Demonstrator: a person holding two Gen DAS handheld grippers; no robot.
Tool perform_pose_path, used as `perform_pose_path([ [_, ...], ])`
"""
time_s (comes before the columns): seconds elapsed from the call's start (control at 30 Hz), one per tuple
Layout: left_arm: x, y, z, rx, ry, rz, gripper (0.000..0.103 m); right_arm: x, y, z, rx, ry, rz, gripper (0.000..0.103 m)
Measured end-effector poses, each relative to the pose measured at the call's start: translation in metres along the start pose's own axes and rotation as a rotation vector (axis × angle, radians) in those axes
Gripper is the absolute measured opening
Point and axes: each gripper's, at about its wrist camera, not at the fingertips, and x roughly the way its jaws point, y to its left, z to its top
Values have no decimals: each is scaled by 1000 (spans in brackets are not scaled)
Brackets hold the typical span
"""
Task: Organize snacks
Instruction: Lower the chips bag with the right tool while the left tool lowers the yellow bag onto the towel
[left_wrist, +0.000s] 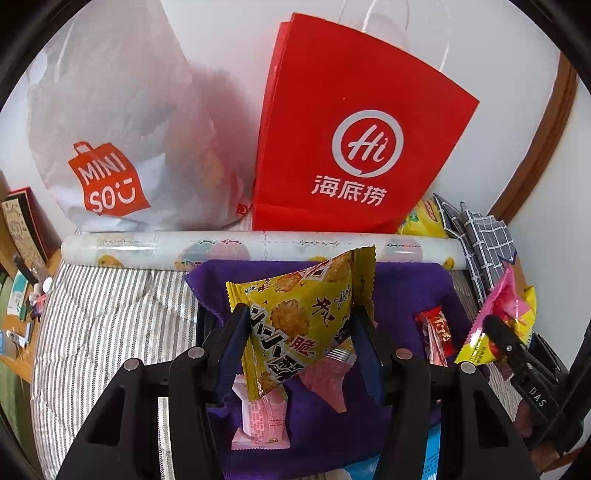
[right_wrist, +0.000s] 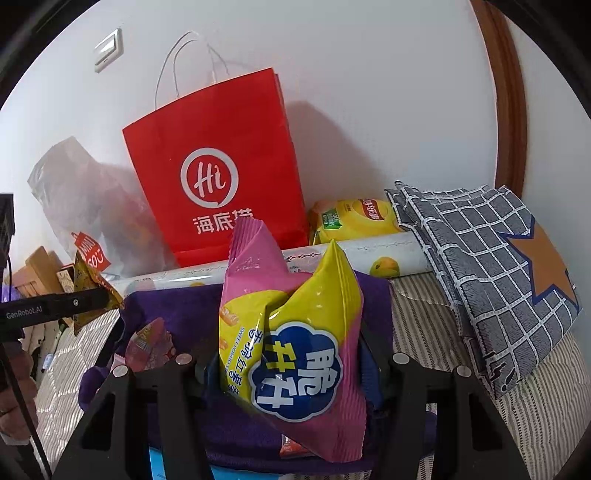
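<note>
Left wrist view: the left tool (left_wrist: 299, 325) is clamped on a yellow cracker packet (left_wrist: 295, 317), its two fingers pressing the packet's sides and holding it tilted above a purple cloth (left_wrist: 399, 295). On the cloth below lie a pink packet (left_wrist: 258, 421) and a small red packet (left_wrist: 437, 332). Behind the cloth a patterned roll (left_wrist: 147, 249) lies across the striped bed (left_wrist: 103, 314), and past it a white bag (left_wrist: 110, 147) and a red bag (left_wrist: 351, 129) lean on the wall. At the right edge the right tool (left_wrist: 498, 332) shows, holding its pink-and-yellow pack (left_wrist: 495, 321).

Right wrist view: the right tool (right_wrist: 291, 354) is clamped on the pink-and-yellow pack (right_wrist: 295, 332), a puffy chip bag held upright between the fingers, over the same purple cloth (right_wrist: 177, 306). The red bag (right_wrist: 214, 166) stands straight ahead, its mouth up and handles raised. A yellow pouch (right_wrist: 351, 218) lies behind the roll (right_wrist: 388, 254), and a checked cloth (right_wrist: 498, 266) rests to the right. At the left the left tool (right_wrist: 92, 299) holds the cracker packet (right_wrist: 92, 280).

Both snacks appear lifted off the pile, so the step in hand looks like carrying them to a bag. The next move probably calls for raising each packet above the red bag's rim, then releasing over the opening, one hand at a time so the tools do not collide.
</note>
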Motion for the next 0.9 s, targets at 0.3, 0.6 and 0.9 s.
perform_pose_path([
  [0.3,9,5,-1,-22,41,-33,55,5,4,0,-15,29,16,57],
  [0.6,27,-2,-10,17,113,15,55,18,14,-5,-74,103,16,58],
  [0.9,29,-13,-16,69,125,-12,55,20,18,-6,-107,129,19,58],
])
